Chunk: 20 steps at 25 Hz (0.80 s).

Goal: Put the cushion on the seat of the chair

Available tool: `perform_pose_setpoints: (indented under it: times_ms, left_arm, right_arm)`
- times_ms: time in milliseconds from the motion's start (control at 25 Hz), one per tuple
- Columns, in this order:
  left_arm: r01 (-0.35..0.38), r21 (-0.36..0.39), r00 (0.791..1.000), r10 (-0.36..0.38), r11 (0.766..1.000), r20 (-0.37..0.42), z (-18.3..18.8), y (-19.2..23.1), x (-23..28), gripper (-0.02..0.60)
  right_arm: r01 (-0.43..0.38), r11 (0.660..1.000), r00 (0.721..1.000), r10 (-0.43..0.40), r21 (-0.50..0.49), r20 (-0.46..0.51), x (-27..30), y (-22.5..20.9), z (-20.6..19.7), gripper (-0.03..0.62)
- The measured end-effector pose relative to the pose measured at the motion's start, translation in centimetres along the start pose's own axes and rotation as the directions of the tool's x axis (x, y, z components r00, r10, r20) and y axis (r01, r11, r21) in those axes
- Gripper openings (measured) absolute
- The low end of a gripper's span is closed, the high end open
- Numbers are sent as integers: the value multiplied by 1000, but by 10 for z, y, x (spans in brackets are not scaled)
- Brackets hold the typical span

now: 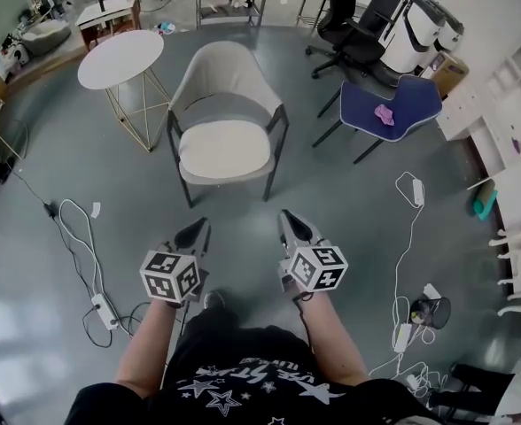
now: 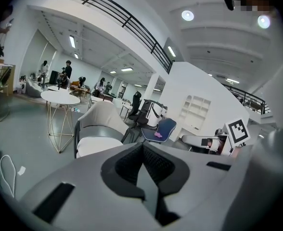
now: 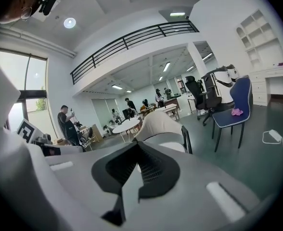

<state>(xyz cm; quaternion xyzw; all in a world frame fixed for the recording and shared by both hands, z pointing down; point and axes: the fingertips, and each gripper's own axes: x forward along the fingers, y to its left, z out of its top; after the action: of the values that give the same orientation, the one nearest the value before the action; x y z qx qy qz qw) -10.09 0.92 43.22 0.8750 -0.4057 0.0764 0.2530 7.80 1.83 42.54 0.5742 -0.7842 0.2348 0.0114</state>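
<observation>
**Cushion on the seat, both tongs closed**

We are holding the left tongs (image 1: pixel 196 234) and right tongs (image 1: pixel 293 228) side by side, low in front of us. Each pair is pressing together and gripping nothing. Our forearms are vanishing under our shirt. Bare floor (image 1: pixel 243 206) is lying open up to the chair (image 1: pixel 227 71), with a power strip (image 1: pixel 104 311) trailing cables at our left. The cushion (image 1: pixel 224 148) is resting on the seat. A round desk (image 1: pixel 120 57) is standing just left, and a blue chair (image 1: pixel 400 104) is standing apart on the right.

Cream cushion (image 1: pixel 224 149) lying flat on the seat, covering it nearly edge to edge, beige curved-back chair (image 1: pixel 228 73) standing upright on dark legs
</observation>
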Motion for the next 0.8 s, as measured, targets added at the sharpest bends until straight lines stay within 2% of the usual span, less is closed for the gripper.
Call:
perform_pose_setpoints:
  times_ms: [320,560,800]
  left_arm:
    - [-47,12,998,47,999,42,-16,-59,-26,8]
    - [-45,42,997,43,998,59,-39,-107,-55,8]
    - [-61,32,995,58,998,87,-66,-147,-92,8]
  right_arm:
    - [-46,999,999,46,-6,-25,-60,-11,-13,3]
    - [-85,995,996,83,-60,-32,-107,-2,-25,3]
    - [-111,991,993,108,-71,-44,-161,3,-46,3]
